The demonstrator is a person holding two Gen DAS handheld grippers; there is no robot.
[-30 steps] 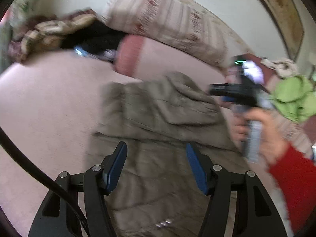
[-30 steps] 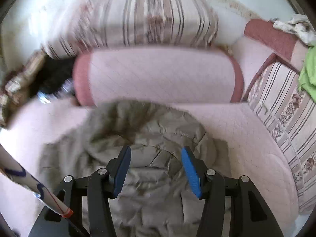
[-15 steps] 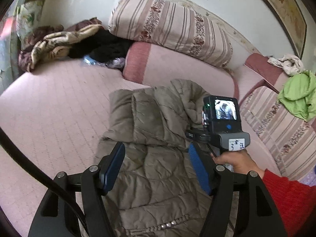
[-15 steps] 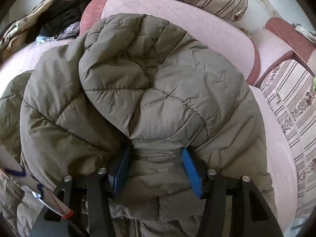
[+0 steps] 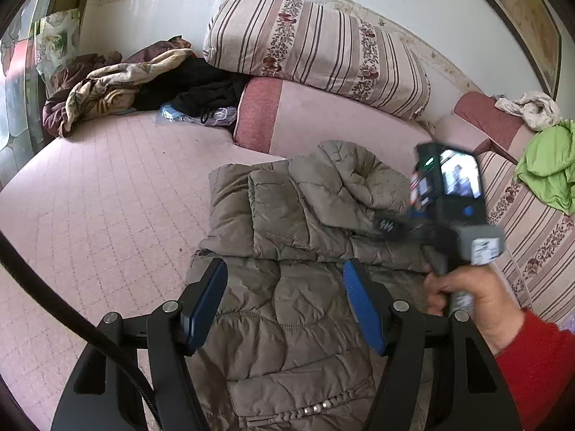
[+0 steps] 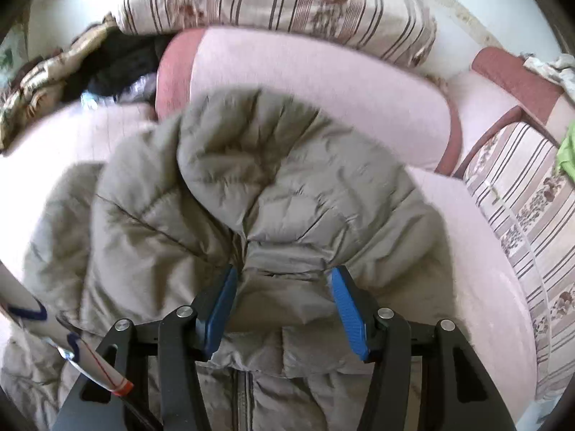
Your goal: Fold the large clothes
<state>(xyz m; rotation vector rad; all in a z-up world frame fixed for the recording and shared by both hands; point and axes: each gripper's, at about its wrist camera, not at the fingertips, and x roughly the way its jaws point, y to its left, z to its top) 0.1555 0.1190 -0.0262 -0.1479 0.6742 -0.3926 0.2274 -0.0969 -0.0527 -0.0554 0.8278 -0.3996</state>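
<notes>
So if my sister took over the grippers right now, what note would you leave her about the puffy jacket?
Left hand-held gripper: jaws apart over the lower body of the jacket, nothing pinched.
Right hand-held gripper: jaws straddle the jacket's collar just below the hood; whether the pads really pinch the fabric is unclear.
Jacket: olive, quilted, lying on the pink bed, hood toward the pink bolster.
Done: at least one sleeve appears folded across the body.
Left: probably bring the hood down over the body, then fold the body in half.
</notes>
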